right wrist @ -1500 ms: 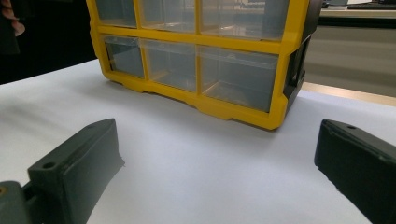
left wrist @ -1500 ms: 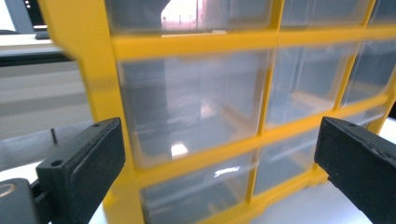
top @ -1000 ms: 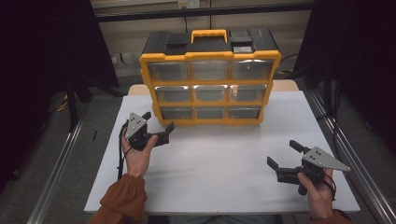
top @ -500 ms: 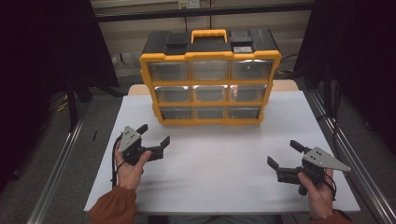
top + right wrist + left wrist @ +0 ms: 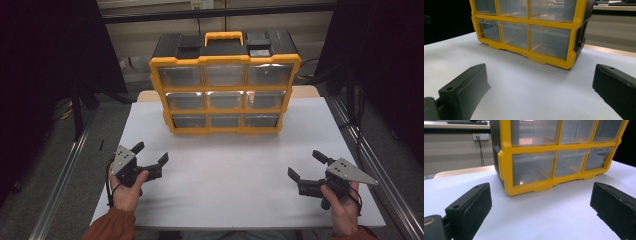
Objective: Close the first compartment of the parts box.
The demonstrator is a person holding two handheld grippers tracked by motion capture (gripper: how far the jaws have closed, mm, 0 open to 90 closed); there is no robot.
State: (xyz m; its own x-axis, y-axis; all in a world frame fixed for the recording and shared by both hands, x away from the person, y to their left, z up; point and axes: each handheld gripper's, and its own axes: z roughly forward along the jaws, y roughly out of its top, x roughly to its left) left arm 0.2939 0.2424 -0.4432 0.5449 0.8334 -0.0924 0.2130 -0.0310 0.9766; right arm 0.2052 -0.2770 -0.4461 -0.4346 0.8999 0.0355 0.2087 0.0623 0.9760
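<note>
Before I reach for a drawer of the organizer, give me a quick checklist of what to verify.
1. Left gripper open, nothing between its fingers: ok.
2. Right gripper open and empty: ok.
3. Drawer organizer upright on the white table, drawers facing the person: ok.
4. All nine drawers look shut: ok.
5. Bare table between both grippers and the organizer: ok.
6. What the drawers hold: cannot tell through the clear fronts.
</note>
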